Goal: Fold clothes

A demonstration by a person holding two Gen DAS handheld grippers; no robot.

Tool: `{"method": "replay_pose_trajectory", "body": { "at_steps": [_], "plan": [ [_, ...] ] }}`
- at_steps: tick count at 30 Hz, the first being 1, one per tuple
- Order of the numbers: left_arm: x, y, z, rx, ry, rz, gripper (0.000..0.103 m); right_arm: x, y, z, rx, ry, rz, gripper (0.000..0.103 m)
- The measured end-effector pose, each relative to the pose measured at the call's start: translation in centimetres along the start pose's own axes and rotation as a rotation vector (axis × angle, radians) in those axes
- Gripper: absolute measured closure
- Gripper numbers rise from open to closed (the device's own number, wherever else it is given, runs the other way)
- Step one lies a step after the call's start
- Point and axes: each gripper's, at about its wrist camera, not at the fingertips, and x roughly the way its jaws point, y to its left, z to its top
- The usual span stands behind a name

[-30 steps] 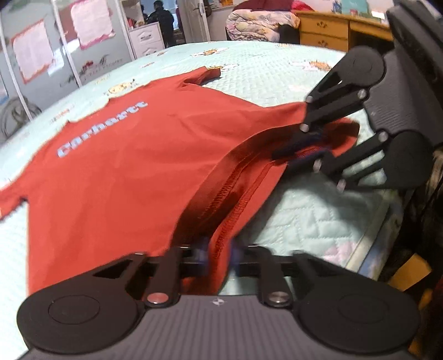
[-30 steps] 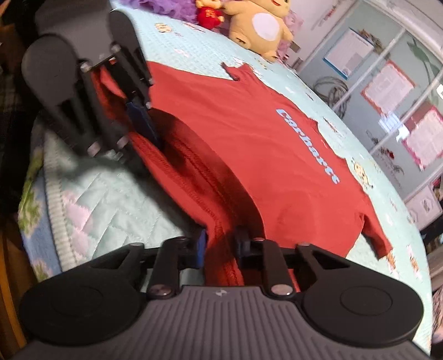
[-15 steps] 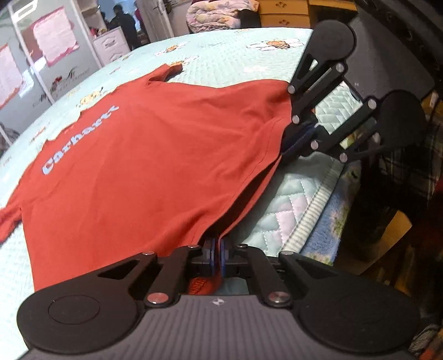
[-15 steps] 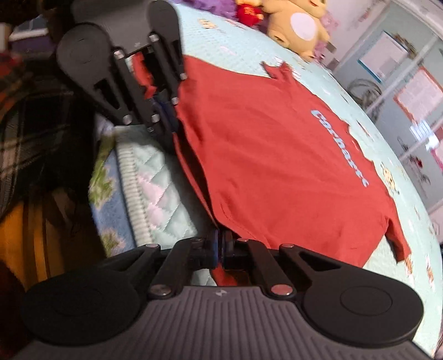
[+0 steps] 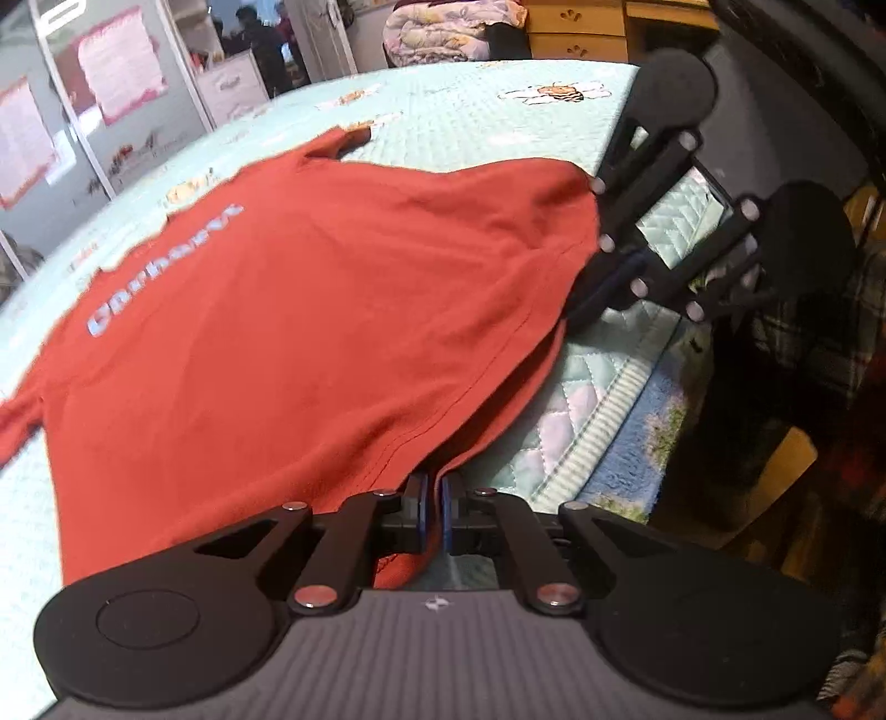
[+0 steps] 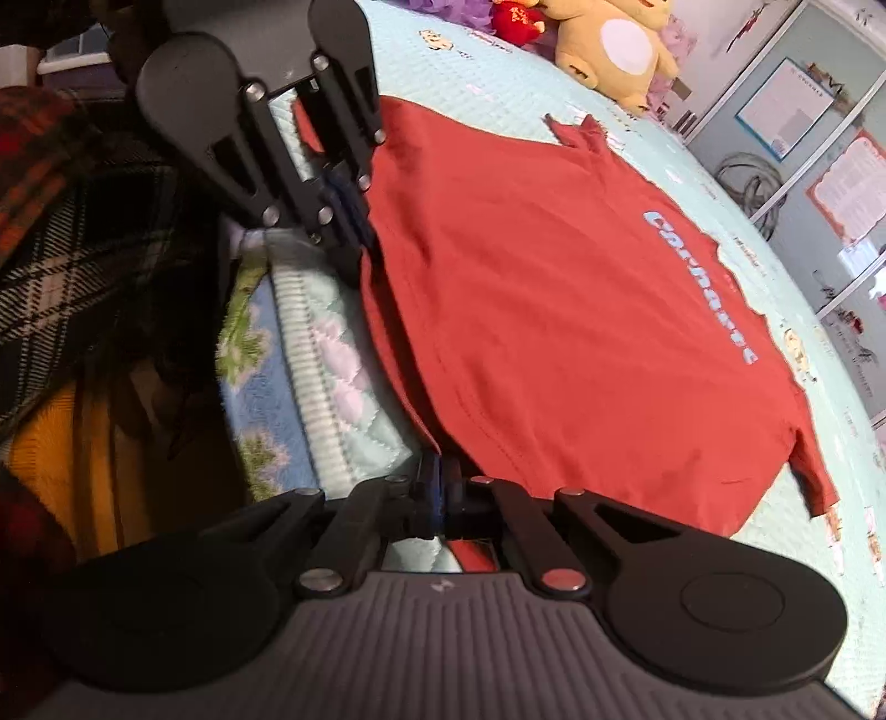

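Red T-shirt (image 5: 288, 332) hem pinched in left gripper (image 5: 433, 512) and right gripper (image 6: 440, 498).

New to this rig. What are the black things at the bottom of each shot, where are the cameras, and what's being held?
There is no robot here: a person holds a hand-held two-finger claw in each hand, with a fisheye camera on each looking forward along its fingers. The left view shows the left claw at the bottom and the right claw across from it; the right view shows the right claw below and the left claw at upper left. A red short-sleeved T-shirt with pale blue lettering lies spread on a light blue quilted bedspread. Both claws are shut on its near hem, one towards each end. A yellow plush toy sits at the far edge.
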Motion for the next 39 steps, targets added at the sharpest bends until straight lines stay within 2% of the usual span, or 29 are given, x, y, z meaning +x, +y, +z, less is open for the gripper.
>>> {"method": "replay_pose_trajectory", "body": {
  "at_steps": [2, 3, 5, 7, 9, 12, 15, 19, 23, 26, 28, 32, 34, 38, 39],
  "plan": [
    [-0.2, -0.2, -0.3, 0.011, 0.000, 0.021, 0.099, 0.2, 0.1, 0.1, -0.024, -0.004, -0.021, 0.103],
    [-0.3, -0.3, -0.4, 0.016, 0.000, 0.031, 0.095, 0.1, 0.3, 0.0, -0.039, -0.009, -0.035, 0.102],
    [-0.5, -0.5, -0.7, 0.027, 0.000, 0.052, 0.088, 0.1, 0.5, 0.0, -0.064, -0.012, -0.064, 0.085],
    [-0.7, -0.7, -0.9, 0.037, 0.000, 0.073, 0.070, 0.1, 0.3, -0.2, -0.078, -0.013, -0.089, 0.077],
    [-1.0, -0.5, -1.2, 0.026, 0.000, 0.075, 0.065, 0.0, -0.1, -0.5, -0.068, -0.004, -0.097, 0.076],
    [-1.1, 0.6, -1.6, -0.024, 0.002, 0.039, 0.065, -0.2, -0.6, -1.5, -0.041, 0.010, -0.101, 0.077],
    [-0.9, 0.8, -1.5, -0.014, -0.002, 0.032, 0.065, 0.1, -0.8, -1.5, -0.054, 0.008, -0.122, 0.078],
    [-0.9, 0.7, -1.4, 0.008, 0.001, 0.043, 0.066, 0.4, -1.0, -1.3, -0.076, 0.007, -0.146, 0.085],
    [-0.9, 0.7, -1.6, 0.029, 0.014, 0.058, 0.065, 0.4, -1.3, -1.4, -0.069, 0.007, -0.141, 0.086],
    [-1.0, 0.8, -1.8, 0.046, 0.024, 0.069, 0.050, 0.5, -1.2, -1.4, -0.078, 0.015, -0.144, 0.086],
    [-1.0, 0.8, -1.9, 0.056, 0.031, 0.077, 0.046, 0.5, -1.1, -1.5, -0.084, 0.019, -0.148, 0.086],
    [-1.2, 1.0, -2.1, 0.068, 0.046, 0.080, 0.047, 0.5, -1.1, -1.6, -0.080, 0.018, -0.151, 0.086],
    [-1.2, 1.4, -2.1, 0.041, 0.052, 0.055, 0.056, 0.6, -1.2, -1.7, -0.078, 0.016, -0.152, 0.086],
    [-1.3, 2.3, -2.1, -0.013, 0.056, 0.021, 0.062, 0.6, -1.4, -1.5, -0.082, 0.013, -0.157, 0.087],
    [-1.4, 2.5, -2.1, -0.028, 0.057, 0.012, 0.067, 0.6, -1.5, -1.5, -0.075, 0.012, -0.155, 0.087]
  ]
}}
